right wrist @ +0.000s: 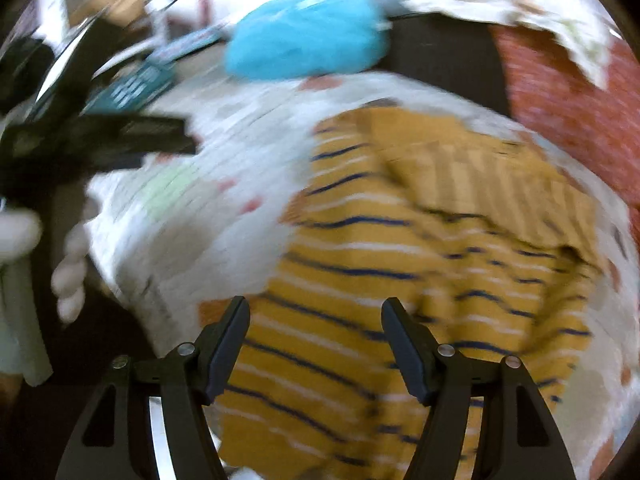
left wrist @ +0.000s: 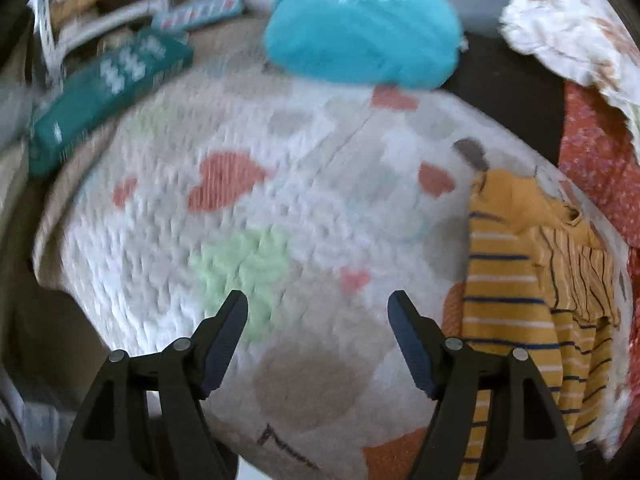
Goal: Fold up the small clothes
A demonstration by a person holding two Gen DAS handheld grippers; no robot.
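Observation:
A small mustard-yellow garment with navy and white stripes (left wrist: 532,292) lies crumpled on a white quilted mat with coloured hearts (left wrist: 280,208), at the mat's right side. My left gripper (left wrist: 318,308) is open and empty above the mat's middle, left of the garment. In the right wrist view the garment (right wrist: 400,264) fills the centre, and my right gripper (right wrist: 316,312) is open and empty just above its near part. The left gripper (right wrist: 120,140) shows as a dark blur at the left. Both views are blurred by motion.
A bright turquoise bundle (left wrist: 360,28) lies at the mat's far edge. A teal box (left wrist: 108,92) and other boxes stand at the far left. A red dotted cloth (left wrist: 596,168) and a white printed cloth (left wrist: 572,24) lie at the right.

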